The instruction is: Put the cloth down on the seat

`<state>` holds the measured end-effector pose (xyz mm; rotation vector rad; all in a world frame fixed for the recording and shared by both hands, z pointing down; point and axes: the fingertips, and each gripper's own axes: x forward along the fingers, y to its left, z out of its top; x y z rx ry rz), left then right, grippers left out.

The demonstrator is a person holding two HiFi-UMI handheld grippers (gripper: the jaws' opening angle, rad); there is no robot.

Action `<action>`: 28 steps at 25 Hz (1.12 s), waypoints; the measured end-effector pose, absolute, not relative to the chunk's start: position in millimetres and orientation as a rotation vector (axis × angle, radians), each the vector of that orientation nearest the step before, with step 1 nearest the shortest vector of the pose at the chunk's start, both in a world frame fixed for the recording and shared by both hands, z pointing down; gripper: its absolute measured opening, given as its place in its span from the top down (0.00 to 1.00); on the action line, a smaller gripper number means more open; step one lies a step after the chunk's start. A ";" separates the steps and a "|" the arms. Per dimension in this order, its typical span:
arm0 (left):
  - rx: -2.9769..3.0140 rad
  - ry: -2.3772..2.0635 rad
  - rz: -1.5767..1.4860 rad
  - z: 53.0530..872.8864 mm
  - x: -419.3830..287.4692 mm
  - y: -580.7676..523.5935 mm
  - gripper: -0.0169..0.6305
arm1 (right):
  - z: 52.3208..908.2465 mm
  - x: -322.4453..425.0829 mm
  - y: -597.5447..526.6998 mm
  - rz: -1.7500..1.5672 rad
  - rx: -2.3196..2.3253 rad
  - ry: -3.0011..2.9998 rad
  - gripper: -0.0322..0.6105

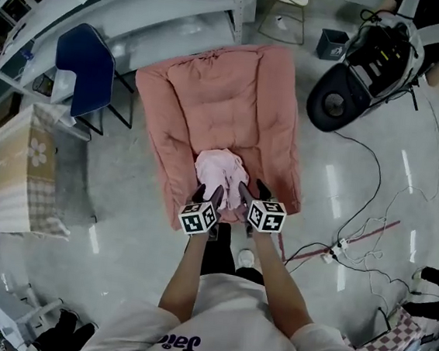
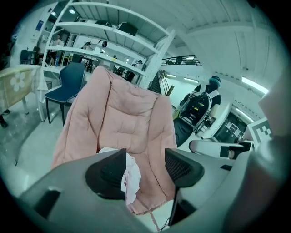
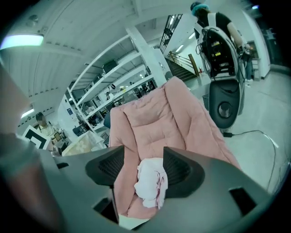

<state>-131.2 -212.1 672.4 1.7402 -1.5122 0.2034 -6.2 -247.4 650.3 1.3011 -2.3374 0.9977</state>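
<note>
The left gripper [image 1: 208, 191] hangs wide open and empty at the front edge of the quilted pink padded chair [image 1: 220, 93]. The crumpled pale pink cloth [image 1: 220, 169] lies on that chair's seat, so the job looks done. The right gripper [image 1: 253, 190] gapes empty too. The print on the person's white shirt [image 1: 219, 327] is cut off and unreadable.

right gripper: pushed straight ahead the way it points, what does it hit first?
Most likely the crumpled cloth lying on the pink seat; it sits framed between the open fingers of the right gripper. Depth is unclear.
</note>
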 end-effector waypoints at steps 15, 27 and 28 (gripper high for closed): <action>2.026 -1.762 0.056 502.1 -138.9 -178.6 0.57 | 474.9 5.6 -227.0 0.407 1.333 -2.595 0.53; 2.234 -2.021 0.000 373.5 -138.3 -157.0 0.77 | 356.7 19.1 -214.8 0.082 1.424 -2.728 0.73; 2.243 -2.035 -0.001 366.9 -138.1 -154.5 0.79 | 352.1 18.1 -212.6 0.069 1.419 -2.735 0.75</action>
